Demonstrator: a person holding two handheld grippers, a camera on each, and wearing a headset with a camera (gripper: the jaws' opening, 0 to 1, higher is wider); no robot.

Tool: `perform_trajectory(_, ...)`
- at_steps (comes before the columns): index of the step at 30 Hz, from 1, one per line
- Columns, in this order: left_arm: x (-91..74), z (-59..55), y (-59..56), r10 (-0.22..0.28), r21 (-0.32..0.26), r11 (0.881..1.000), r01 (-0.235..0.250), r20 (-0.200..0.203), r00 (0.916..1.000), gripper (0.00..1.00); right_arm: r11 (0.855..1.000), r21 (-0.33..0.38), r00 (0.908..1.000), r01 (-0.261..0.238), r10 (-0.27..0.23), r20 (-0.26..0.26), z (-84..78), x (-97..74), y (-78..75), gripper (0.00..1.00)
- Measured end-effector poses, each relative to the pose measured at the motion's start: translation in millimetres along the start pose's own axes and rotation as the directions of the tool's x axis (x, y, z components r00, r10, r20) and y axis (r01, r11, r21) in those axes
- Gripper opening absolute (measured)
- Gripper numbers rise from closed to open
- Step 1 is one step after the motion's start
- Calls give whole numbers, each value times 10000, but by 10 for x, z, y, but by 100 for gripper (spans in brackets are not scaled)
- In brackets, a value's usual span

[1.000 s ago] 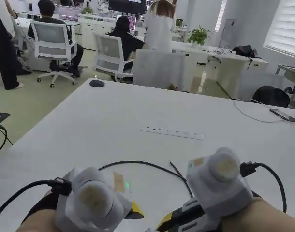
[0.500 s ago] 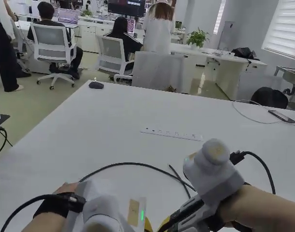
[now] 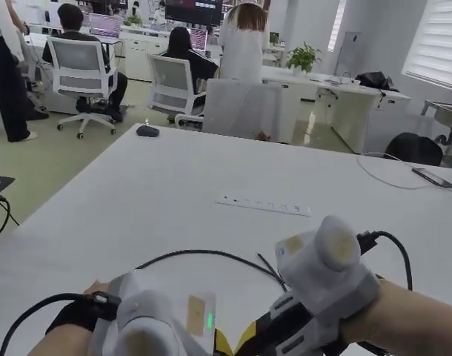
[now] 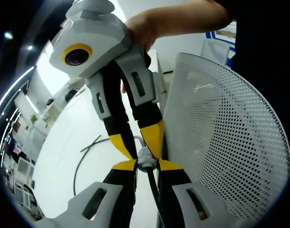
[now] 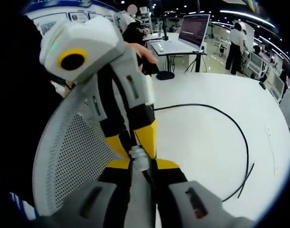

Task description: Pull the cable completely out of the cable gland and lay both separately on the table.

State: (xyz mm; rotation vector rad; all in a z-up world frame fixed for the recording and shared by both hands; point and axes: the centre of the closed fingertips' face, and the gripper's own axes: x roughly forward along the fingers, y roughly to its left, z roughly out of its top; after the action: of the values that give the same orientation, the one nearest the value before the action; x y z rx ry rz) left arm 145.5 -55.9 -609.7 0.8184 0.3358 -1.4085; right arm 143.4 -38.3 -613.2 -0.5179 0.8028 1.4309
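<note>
Low over the white table's near edge, my left gripper (image 4: pixel 147 165) and right gripper (image 5: pixel 141 164) meet tip to tip. Between the tips sits a small pale cable gland (image 4: pixel 146 159), seen again as the gland (image 5: pixel 138 159) in the right gripper view. My left jaws look shut on the gland. The right jaws pinch the black cable (image 4: pixel 152 190) right beside it, though the exact split is hard to tell. In the head view the left gripper (image 3: pixel 218 343) and right gripper (image 3: pixel 248 340) sit at the bottom. The cable (image 3: pixel 211 254) loops across the table beyond them.
A white mesh chair back (image 4: pixel 221 137) stands close beside the grippers. On the table (image 3: pixel 174 178) lie a white power strip (image 3: pixel 264 205), a dark mouse (image 3: pixel 147 130) and a phone (image 3: pixel 432 176) at the far right. People sit at desks behind.
In the head view my left gripper has sunk toward the bottom edge and rolled. The right gripper has barely shifted. Both stay close together with the cable loop on the table unchanged.
</note>
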Motion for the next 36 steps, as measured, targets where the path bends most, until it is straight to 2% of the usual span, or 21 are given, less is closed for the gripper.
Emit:
perform_trajectory(2,-4,-4,3,-36,-66,10000,36,-26,10000,16,9997,-224,9999,64,-67,-146,-10,9,-4,17)
perform_trajectory(4,-8,-14,5,-55,-190,9998,54,-44,10000,16,9991,-415,9984,-91,67,-556,-73,12,25,14)
perform_trajectory(11,0,-35,-15,-320,-732,9968,318,-12,9995,16,9959,-863,9964,256,-324,-780,-91,33,36,13)
perform_trajectory(13,4,-36,-33,-516,-1248,9908,519,54,9987,16,9934,-1051,9945,459,-553,-886,-96,40,37,12)
perform_trajectory(15,5,-47,-3,-567,-1638,9848,584,152,9983,16,9854,-1446,9906,899,-1035,-896,-89,32,6,12)
perform_trajectory(17,1,-46,-8,-757,-2338,9687,836,428,9962,16,9832,-1424,9886,1145,-1269,-816,-88,27,7,12)
perform_trajectory(20,-4,-53,9,-876,-2781,9550,1036,695,9937,15,9635,-2020,9793,1756,-1919,-641,-69,7,-8,11)
perform_trajectory(21,-6,-48,7,-967,-3028,9458,1174,826,9919,16,9569,-2196,9764,1898,-2075,-604,-65,2,-11,11)
perform_trajectory(23,-7,-24,-1,-1170,-3699,9167,1510,1128,9867,16,9393,-2592,9673,2247,-2471,-571,-66,-8,-16,11)
perform_trajectory(25,-4,-24,2,-1354,-4167,8909,1806,1358,9814,16,9126,-3167,9540,2585,-2928,-650,-65,-15,-24,11)
perform_trajectory(26,-2,-31,9,-1377,-4270,8851,1851,1395,9806,16,9023,-3342,9480,2723,-3111,-674,-63,-16,-31,11)
perform_trajectory(27,1,-38,26,-1372,-4352,8807,1869,1434,9801,16,8809,-3717,9376,2929,-3408,-690,-58,-21,-45,11)
perform_trajectory(28,4,-38,30,-1372,-4516,8718,1896,1465,9797,16,8724,-3860,9338,2998,-3512,-686,-55,-24,-50,11)
perform_trajectory(29,6,-36,40,-1378,-4707,8607,1941,1515,9788,16,8525,-4124,9231,3212,-3790,-646,-50,-31,-62,11)
perform_trajectory(30,4,-33,50,-1346,-4792,8562,1928,1534,9790,16,8274,-4427,9105,3457,-4099,-552,-38,-42,-80,11)
perform_trajectory(31,-2,-29,60,-1277,-4734,8611,1855,1519,9801,16,8132,-4563,9033,3613,-4266,-449,-26,-50,-94,12)
perform_trajectory(32,-8,-23,68,-1201,-4708,8642,1774,1492,9815,16,8147,-4562,9064,3580,-4205,-396,-33,-44,-81,12)
perform_trajectory(33,-14,-14,48,-1210,-4547,8739,1718,1389,9829,16,8234,-4509,9120,3445,-4074,-472,-49,-43,-76,12)
perform_trajectory(34,-11,0,20,-1255,-4265,8881,1713,1334,9831,16,8546,-4229,9280,3013,-3648,-762,-100,-26,-32,13)
perform_trajectory(35,9,-21,-1,-1155,-3770,9150,1439,970,9886,16,8823,-3759,9350,2832,-3413,-966,-127,-48,-28,13)
perform_trajectory(36,22,-45,-23,-1122,-3418,9309,1286,673,9914,16,8893,-3622,9383,2793,-3329,-937,-129,-74,-46,13)
